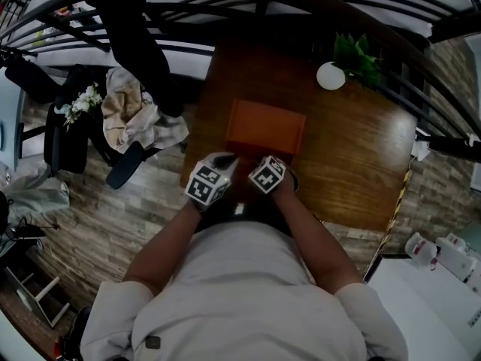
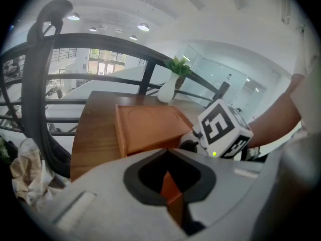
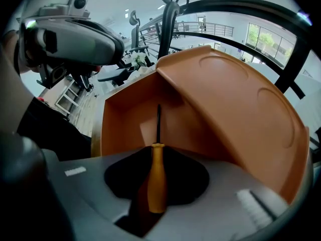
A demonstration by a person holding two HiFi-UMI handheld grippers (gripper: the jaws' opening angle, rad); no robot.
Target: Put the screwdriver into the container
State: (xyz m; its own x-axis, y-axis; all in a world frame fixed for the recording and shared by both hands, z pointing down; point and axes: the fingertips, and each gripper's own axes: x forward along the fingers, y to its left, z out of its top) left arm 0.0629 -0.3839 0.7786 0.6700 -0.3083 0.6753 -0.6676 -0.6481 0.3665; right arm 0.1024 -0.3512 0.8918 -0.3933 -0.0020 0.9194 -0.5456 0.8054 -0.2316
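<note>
The orange container (image 1: 264,130) stands on the wooden table (image 1: 353,156), its lid (image 3: 225,109) tilted up. My left gripper (image 2: 170,185) is shut on an orange edge of that lid (image 2: 150,127). My right gripper (image 3: 150,185) points down into the open box (image 3: 125,119). The screwdriver (image 3: 157,174), with its yellow-orange handle, lies between the jaws. Its dark shaft reaches down inside the container. A dark gap shows beside the handle, so the pads do not press on it. In the head view both grippers, left (image 1: 227,161) and right (image 1: 264,159), sit at the container's near edge.
A white vase (image 1: 331,75) with a green plant stands at the table's far right. A dark curved railing (image 1: 225,6) runs behind the table. To the left, a chair with crumpled cloth (image 1: 128,111) and white flowers (image 1: 83,100) stand on the plank floor.
</note>
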